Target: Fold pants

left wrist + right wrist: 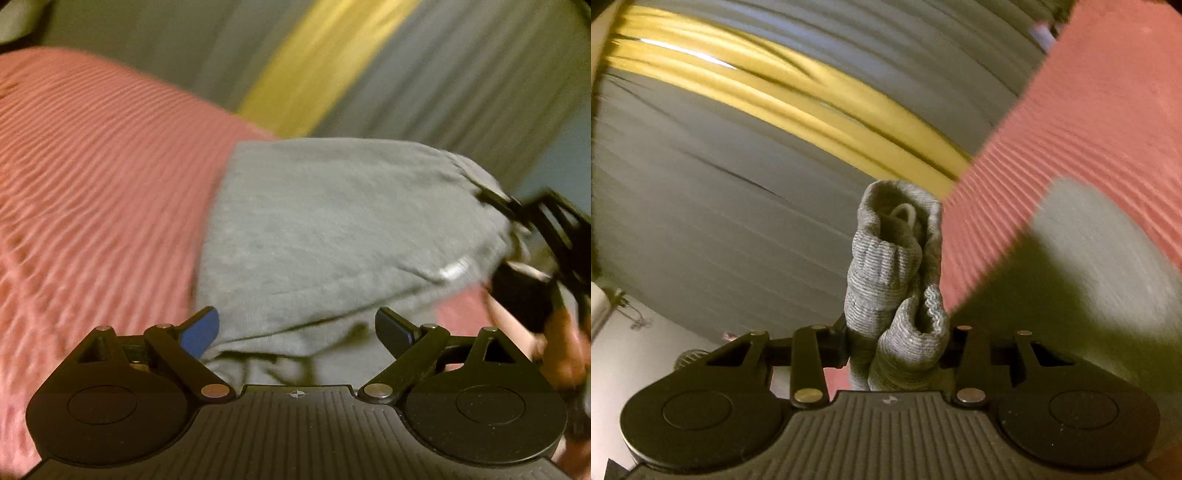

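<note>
The right tongs [897, 343] were clenched on the bunched ribbed waistband of the grey pants [890, 280], which rose just ahead of them. The left tongs [297, 332] stood released, the pants [332, 229] spreading between and beyond their fingers over the pink ribbed bedspread [103, 177], the right tongs [517, 214] gripping the far right edge.

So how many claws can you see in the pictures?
2. The left claw is open, low over the gray pants. The right claw is pinching the pants' ribbed cuffs, also seen at the left view's right edge.
</note>
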`<act>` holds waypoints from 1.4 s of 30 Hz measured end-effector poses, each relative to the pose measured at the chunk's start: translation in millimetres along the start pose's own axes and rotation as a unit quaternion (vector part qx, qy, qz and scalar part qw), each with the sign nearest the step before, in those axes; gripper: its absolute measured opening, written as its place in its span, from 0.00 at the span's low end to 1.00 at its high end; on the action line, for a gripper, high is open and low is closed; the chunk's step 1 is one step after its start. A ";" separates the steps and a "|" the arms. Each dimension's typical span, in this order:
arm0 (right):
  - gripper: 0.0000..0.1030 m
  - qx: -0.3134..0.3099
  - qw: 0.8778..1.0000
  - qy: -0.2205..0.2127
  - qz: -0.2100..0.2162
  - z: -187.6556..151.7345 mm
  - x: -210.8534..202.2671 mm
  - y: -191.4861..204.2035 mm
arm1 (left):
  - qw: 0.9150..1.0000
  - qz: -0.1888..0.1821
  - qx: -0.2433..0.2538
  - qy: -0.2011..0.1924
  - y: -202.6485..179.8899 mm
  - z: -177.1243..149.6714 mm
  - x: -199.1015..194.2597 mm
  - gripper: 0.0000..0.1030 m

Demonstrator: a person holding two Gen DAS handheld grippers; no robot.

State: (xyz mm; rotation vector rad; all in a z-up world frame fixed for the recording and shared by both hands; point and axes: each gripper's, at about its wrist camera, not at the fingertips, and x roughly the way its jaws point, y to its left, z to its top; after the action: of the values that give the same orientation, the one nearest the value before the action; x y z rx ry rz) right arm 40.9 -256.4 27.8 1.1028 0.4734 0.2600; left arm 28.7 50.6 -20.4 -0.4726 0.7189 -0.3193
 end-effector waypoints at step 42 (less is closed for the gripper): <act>0.78 -0.180 0.957 -0.001 -0.228 -0.4 -43.6 -71.9 | 0.967 0.244 -0.020 -0.066 -2.8 4.8 -41.1 0.81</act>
State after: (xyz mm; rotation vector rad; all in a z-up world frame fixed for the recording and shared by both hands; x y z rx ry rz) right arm 0.5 -306.1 -26.8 0.6145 0.6369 -0.0628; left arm 2.5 67.5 6.9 -0.3363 0.6883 0.1877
